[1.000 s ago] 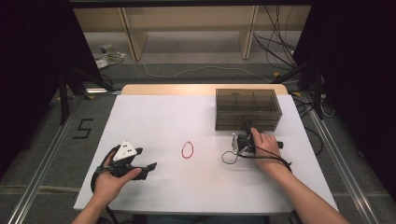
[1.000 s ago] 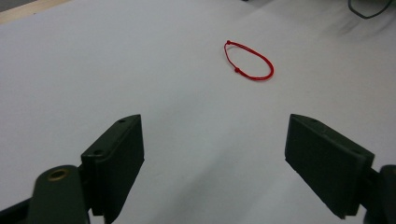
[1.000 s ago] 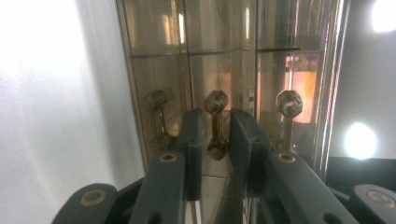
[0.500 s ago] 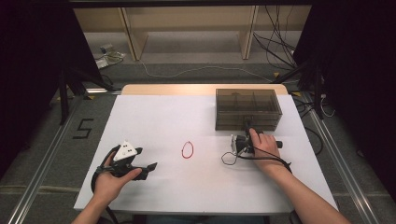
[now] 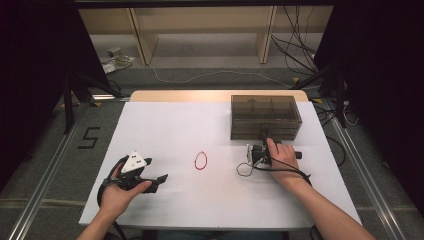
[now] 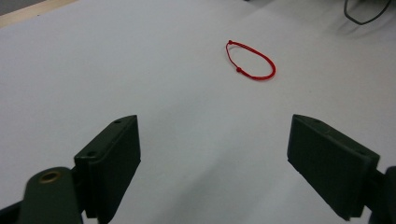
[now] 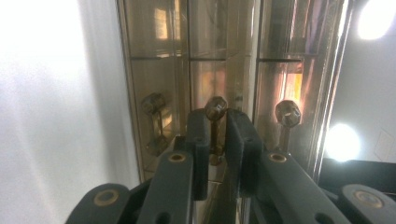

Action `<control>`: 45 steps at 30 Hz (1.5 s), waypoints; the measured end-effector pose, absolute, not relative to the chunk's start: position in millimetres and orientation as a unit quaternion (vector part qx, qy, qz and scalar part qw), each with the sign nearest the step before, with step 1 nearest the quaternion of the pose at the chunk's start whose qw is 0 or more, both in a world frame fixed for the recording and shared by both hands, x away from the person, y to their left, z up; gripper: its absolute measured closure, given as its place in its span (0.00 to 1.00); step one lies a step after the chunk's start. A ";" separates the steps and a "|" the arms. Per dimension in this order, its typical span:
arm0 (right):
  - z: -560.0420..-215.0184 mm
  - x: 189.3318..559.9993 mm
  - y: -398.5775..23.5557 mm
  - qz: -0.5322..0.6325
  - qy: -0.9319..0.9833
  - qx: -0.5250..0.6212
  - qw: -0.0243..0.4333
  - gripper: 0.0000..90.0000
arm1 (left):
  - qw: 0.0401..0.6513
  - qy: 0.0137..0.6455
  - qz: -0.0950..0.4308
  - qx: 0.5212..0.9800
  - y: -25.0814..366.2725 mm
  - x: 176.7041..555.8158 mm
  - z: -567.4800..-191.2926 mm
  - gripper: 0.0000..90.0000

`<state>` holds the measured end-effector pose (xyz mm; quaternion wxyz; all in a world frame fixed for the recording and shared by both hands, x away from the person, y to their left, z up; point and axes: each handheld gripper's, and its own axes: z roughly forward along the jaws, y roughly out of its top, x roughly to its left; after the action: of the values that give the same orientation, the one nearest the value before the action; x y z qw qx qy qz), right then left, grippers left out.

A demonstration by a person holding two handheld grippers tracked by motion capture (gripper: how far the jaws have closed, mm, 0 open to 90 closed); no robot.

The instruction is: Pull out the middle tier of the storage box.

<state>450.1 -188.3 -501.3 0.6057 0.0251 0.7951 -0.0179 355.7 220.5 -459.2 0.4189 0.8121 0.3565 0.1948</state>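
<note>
Two grippers: R gripper (image 7: 215, 140) at front of smoked drawer box (image 5: 265, 116), jaws just closing on middle drawer knob (image 7: 215, 108) – nearly pinched. L gripper (image 6: 215, 168) wide open, nothing in it, low over table (image 5: 165, 130) – red bracelet (image 6: 250, 59) ahead.

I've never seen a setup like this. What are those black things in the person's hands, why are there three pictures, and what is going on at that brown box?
A person at a white table holds a two-jaw gripper in each hand. One camera looks down from above; one rides on each gripper, looking along its jaws. The left gripper is open, with nothing between its jaws, pointing toward a red string loop on the table. The right gripper is turned on its side at the smoky see-through drawer box. Its jaws have just been closing around the stem of the middle knob of three; the pads look pressed on it.
</note>
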 end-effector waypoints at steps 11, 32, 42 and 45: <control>-500.8 447.9 -187.2 -0.018 0.796 0.035 0.604 0.90 | 0.419 0.357 0.196 0.811 221.1 355.4 -459.0 0.19; -499.2 440.6 -187.3 -0.020 0.794 0.030 0.607 0.90 | 0.421 0.360 0.197 0.809 222.4 354.6 -458.7 0.19; -498.7 437.1 -187.6 -0.017 0.795 0.031 0.606 0.90 | 0.420 0.360 0.198 0.810 222.6 354.3 -458.7 0.19; -498.1 436.5 -187.8 -0.017 0.795 0.029 0.606 0.90 | 0.420 0.360 0.198 0.809 222.6 354.1 -458.6 0.19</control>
<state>436.5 -187.8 -498.1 0.6061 0.0294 0.7947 -0.0166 354.1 222.6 -458.6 0.4202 0.8090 0.3601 0.1984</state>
